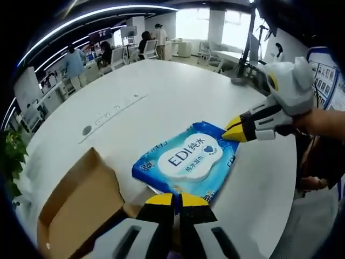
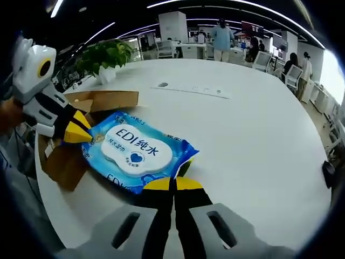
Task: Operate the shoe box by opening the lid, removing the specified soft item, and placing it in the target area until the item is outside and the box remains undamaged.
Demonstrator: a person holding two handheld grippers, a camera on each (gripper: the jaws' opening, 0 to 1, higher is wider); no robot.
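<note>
**Wipes pack out of the box, pinched at both ends over the table**

Both grippers are holding the blue wipes pack by opposite ends, so its long axis is running straight from one gripper to the other. The left gripper is pressing its yellow tips together on the near edge of the pack, and the right gripper is doing the same on the far end. Neither is nearer; each is already touching it.

The pack is lying flat and label-up on the white table, or just above it, beside the open cardboard shoe box and clear of its raised flap. It is looking soft and slightly crumpled at the crimped ends, glossy blue with a white cloud-shaped label. I would judge that setting it down and letting go is what is left.
</note>
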